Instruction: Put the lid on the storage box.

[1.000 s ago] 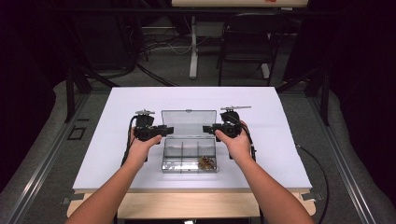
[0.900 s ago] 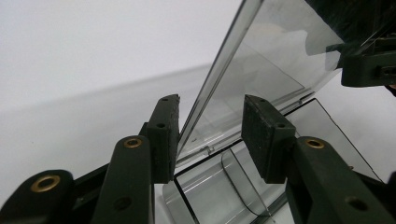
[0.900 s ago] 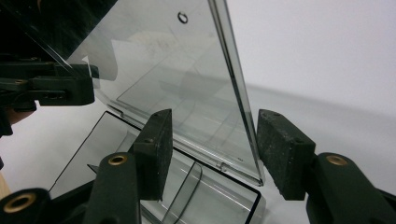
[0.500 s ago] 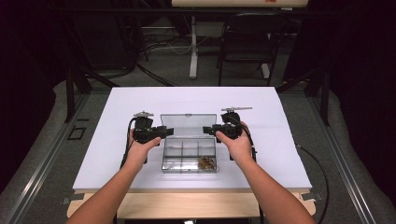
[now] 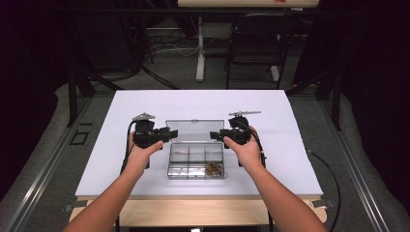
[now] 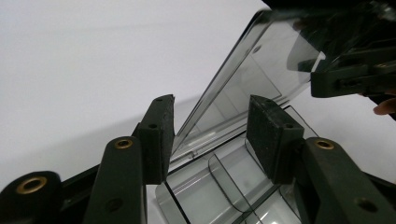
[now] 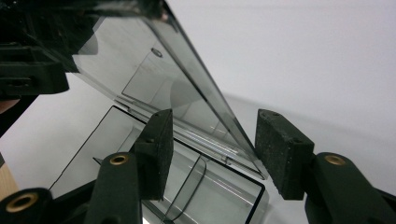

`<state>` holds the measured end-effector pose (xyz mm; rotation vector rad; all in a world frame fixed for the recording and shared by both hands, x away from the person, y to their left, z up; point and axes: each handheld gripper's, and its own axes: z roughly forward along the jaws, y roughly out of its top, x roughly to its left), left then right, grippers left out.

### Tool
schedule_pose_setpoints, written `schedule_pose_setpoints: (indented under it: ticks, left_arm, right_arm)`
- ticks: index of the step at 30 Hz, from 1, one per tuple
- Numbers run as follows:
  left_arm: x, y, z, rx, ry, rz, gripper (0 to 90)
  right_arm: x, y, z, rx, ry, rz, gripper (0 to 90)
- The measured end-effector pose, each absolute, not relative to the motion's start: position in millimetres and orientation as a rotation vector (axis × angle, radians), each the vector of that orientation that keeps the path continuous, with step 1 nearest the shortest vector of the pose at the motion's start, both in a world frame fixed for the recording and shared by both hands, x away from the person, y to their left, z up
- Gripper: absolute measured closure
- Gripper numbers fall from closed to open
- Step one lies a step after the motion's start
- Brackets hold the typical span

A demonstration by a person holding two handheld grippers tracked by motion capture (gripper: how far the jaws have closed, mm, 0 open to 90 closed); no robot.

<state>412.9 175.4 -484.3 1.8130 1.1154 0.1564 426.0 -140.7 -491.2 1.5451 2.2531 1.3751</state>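
Clear plastic box (image 5: 196, 159) near table's (image 5: 290, 145) front edge: light, stiff, slippery (lid (image 5: 195, 130) raised); left gripper (image 6: 210, 135) and right gripper (image 7: 212, 149) unclenched astride lid's side edges, left just widening; best gripped there

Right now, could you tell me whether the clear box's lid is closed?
No, the lid stands raised behind the open compartments of the clear box.

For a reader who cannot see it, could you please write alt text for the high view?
A clear compartment box sits open on a white table, a hand-held claw at each end of its raised lid. Small brownish items fill one front compartment.
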Motion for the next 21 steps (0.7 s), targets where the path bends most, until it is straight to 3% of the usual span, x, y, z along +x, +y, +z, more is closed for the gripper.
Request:
schedule_pose_setpoints:
  ticks: [21]
  left_arm:
    - [396.5,180.5,-450.2,1.815,1.056,0.219,56.8]
  right_arm:
    - [425.8,-140.9,-491.5,1.538,2.255,1.376,47.2]
